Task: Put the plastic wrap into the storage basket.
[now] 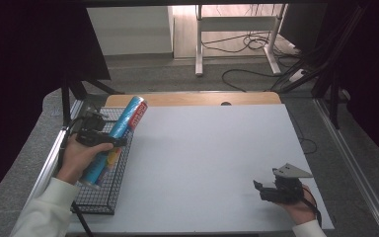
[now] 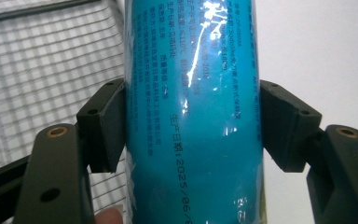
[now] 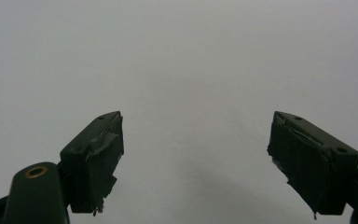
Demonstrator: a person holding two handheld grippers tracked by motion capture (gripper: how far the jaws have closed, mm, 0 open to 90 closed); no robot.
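Tube (image 2: 193, 116) pinched by left tool (image 2: 191, 126), ends cropped | right tool (image 3: 196, 154) spread

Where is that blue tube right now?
In the high view, the blue tube is at the table's left, clamped in the left gripper above the black wire basket.
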